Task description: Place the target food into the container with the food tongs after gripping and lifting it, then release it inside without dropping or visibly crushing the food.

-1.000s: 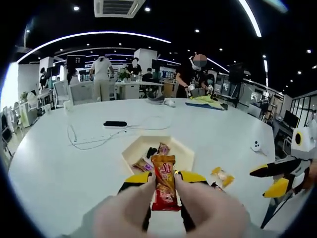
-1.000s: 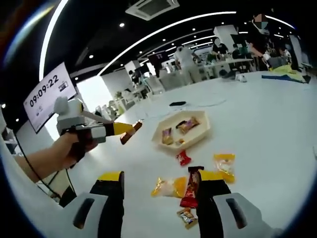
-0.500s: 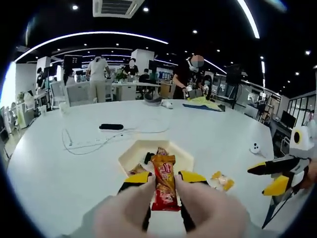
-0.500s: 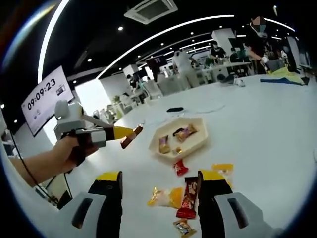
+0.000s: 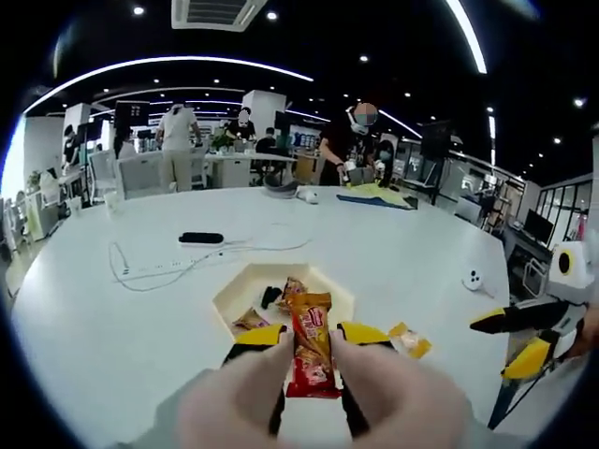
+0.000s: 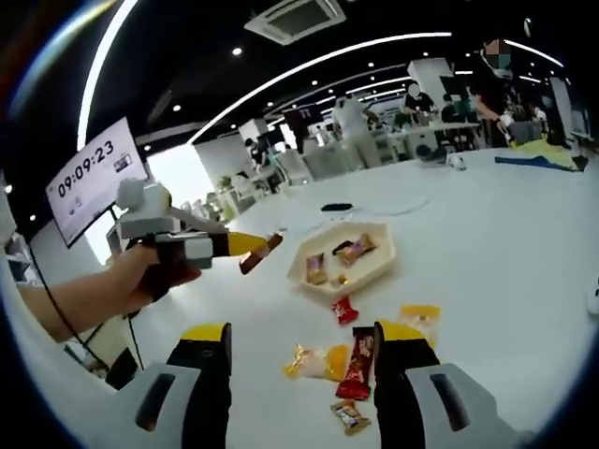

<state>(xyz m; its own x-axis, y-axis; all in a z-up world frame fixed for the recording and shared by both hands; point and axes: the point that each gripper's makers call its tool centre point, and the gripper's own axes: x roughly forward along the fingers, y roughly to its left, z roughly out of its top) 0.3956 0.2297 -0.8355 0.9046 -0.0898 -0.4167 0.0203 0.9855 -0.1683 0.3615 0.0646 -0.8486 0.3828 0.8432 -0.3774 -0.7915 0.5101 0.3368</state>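
Left gripper view
- Left gripper [image 5: 309,344]: jaws closed on the snack bar [image 5: 311,341], which stands upright between the yellow tips.
- Tray [image 5: 236,295]: on the white table [image 5: 112,309], just past the held bar; a few wrapped snacks already lie inside.
- Right gripper [image 5: 517,339]: at the right edge, yellow jaws spread with nothing between them.

Right gripper view
- Right gripper [image 6: 299,339]: jaws wide apart and empty, above loose sweets on the table, including a red bar [image 6: 357,363].
- Left gripper [image 6: 245,249]: held up left of the tray [image 6: 374,263], the bar apparently poking from its tip; it is too small to be sure.

Risk
- Early release: the bar looks short of the tray, so opening now could drop it on the table.
- Squeeze: a harder grip could crush the wrapper.
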